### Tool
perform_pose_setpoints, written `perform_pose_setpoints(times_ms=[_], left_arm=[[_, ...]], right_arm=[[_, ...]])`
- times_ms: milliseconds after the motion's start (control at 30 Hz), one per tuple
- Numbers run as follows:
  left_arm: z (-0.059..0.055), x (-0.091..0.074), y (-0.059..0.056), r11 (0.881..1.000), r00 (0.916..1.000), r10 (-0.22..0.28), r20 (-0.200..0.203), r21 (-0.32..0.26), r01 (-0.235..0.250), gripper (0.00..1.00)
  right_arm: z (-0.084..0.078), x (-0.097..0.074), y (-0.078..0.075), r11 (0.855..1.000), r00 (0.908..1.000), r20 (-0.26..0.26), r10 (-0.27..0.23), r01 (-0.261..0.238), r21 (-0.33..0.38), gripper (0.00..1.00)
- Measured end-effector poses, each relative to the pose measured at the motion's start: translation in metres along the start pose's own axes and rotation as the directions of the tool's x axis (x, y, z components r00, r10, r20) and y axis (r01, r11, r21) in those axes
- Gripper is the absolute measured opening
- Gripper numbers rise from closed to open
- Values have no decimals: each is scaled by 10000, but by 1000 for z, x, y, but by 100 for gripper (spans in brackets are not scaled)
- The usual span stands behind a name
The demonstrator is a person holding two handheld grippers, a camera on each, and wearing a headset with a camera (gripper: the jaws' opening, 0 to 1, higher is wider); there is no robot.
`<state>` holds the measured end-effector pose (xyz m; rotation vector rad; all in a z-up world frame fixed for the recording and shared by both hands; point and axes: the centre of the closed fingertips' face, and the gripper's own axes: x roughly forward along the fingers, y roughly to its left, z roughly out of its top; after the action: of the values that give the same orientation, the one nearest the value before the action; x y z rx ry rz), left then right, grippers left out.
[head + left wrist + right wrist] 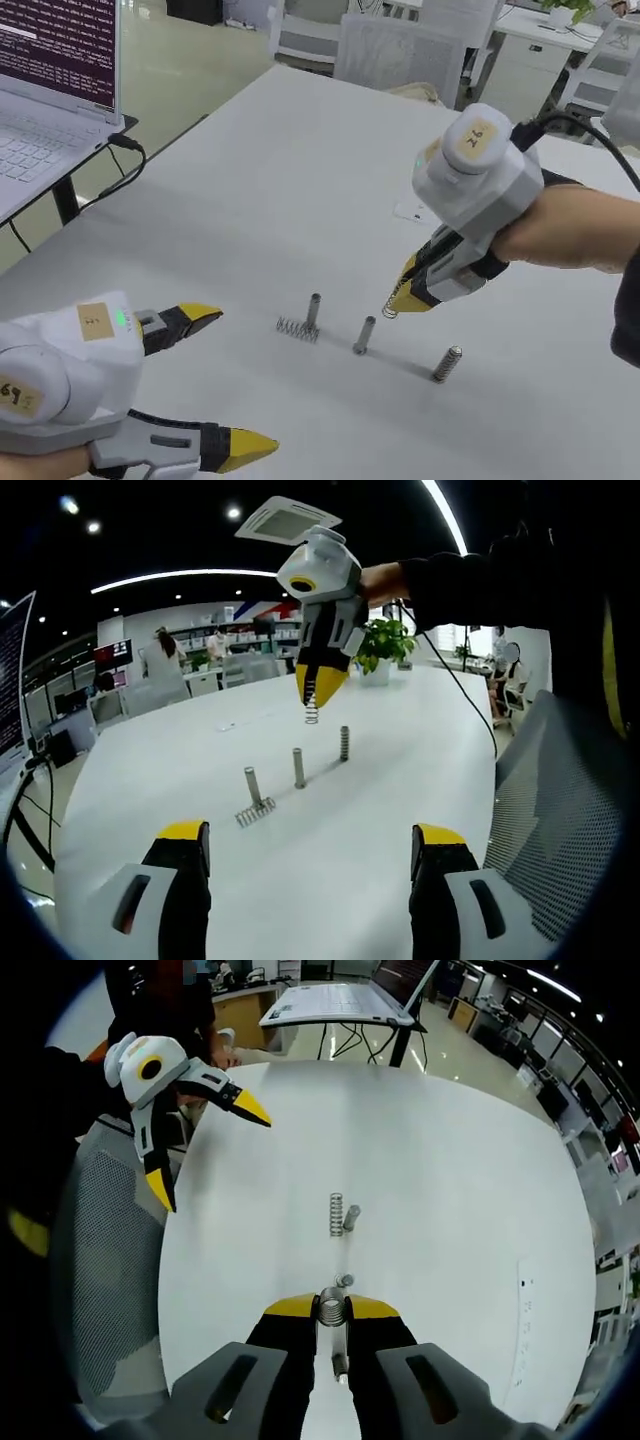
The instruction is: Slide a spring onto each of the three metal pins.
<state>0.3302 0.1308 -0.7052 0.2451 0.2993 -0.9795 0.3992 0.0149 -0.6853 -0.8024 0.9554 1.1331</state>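
Progress: one pin [447,363] seems sprung; right tool [405,296] pinches another spring [390,306], left tool [240,378] gapes empty; two pins [364,335] [314,310] bare.

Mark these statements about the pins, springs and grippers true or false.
1. The right gripper holds the raised spring between its fingers. True.
2. All three pins carry springs. False: the sleeved pin wears one; the middle pin and the end pin are bare.
3. A loose spring lies on the table beside the end pin. True.
4. The left gripper is shut on a spring. False: its fingers are spread and hold nothing.
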Motion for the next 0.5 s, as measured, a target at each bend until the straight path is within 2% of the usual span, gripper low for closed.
perform_pose_setpoints(times_ms=[33,500], left_arm=[[-1,0,3,9997,9999,110,-65,201,-108,80],[-1,3,7,9998,10000,54,-51,206,-53,79]], right_arm=[[0,1,-1,10000,10000,-18,5,-5,28,8],[2,21,-10,9999,9999,-135,108,-106,113,8]])
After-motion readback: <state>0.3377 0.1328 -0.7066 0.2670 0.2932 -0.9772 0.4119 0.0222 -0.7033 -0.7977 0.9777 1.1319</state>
